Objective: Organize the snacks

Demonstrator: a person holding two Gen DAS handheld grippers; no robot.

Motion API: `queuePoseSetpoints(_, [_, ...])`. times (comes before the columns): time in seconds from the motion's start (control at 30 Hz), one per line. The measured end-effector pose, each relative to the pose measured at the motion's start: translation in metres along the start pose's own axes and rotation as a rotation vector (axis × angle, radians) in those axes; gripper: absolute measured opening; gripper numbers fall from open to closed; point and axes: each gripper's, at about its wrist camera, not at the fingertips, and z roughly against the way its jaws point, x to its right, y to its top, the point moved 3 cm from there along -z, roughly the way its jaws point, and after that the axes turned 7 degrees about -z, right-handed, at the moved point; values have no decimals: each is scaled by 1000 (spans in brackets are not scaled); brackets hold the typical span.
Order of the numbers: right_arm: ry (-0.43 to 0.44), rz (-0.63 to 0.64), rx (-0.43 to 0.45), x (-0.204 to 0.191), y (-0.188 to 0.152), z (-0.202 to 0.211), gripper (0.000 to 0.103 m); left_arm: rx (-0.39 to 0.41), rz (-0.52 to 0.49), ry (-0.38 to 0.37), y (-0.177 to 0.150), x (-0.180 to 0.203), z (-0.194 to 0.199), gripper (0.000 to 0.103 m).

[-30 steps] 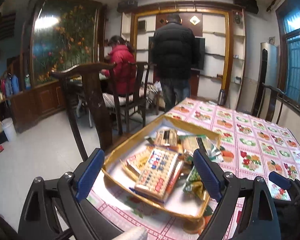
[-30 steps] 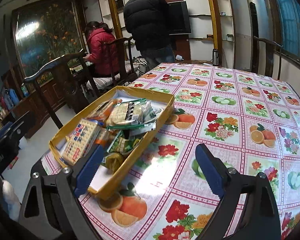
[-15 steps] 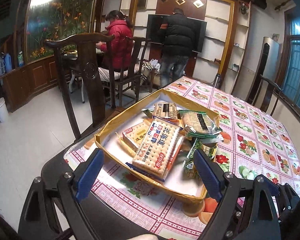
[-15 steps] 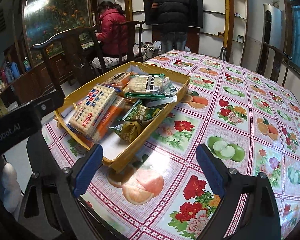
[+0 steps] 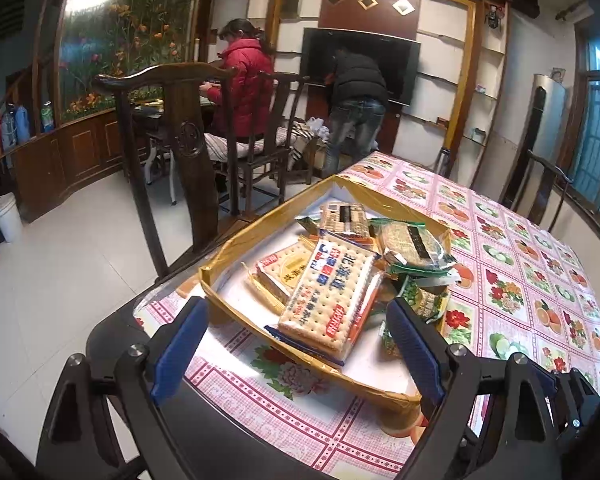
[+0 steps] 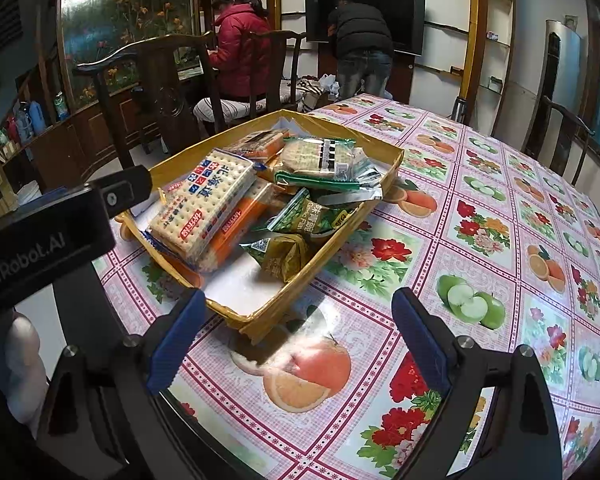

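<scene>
A shallow yellow cardboard tray (image 5: 236, 316) (image 6: 384, 186) sits at the near corner of the table, piled with snack packs. A large white cracker pack (image 5: 332, 288) (image 6: 204, 204) lies on top, with a green-edged biscuit pack (image 5: 410, 244) (image 6: 324, 160) and small green bags (image 6: 312, 220) beside it. My left gripper (image 5: 296, 356) is open, hovering just short of the tray's near rim with nothing between its blue pads. My right gripper (image 6: 296, 344) is open too, above the tablecloth at the tray's near corner. The left gripper's body (image 6: 48, 232) shows at the left of the right wrist view.
The table wears a pink fruit-and-flower oilcloth (image 6: 480, 232). A dark wooden chair (image 5: 180, 140) stands against the table's left edge. Behind it a person in a red jacket (image 5: 244, 88) sits, and a person in a black jacket (image 5: 356, 100) bends at a TV.
Both grippers have pulled back and risen a little, so the tray sits farther ahead in both views. The person in black has walked to the TV and bent over.
</scene>
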Motion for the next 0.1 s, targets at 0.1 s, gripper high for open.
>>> queuePoseSetpoints(0.1, [2, -2, -1, 0, 0, 0, 94, -7, 7, -7, 2, 2, 0, 91])
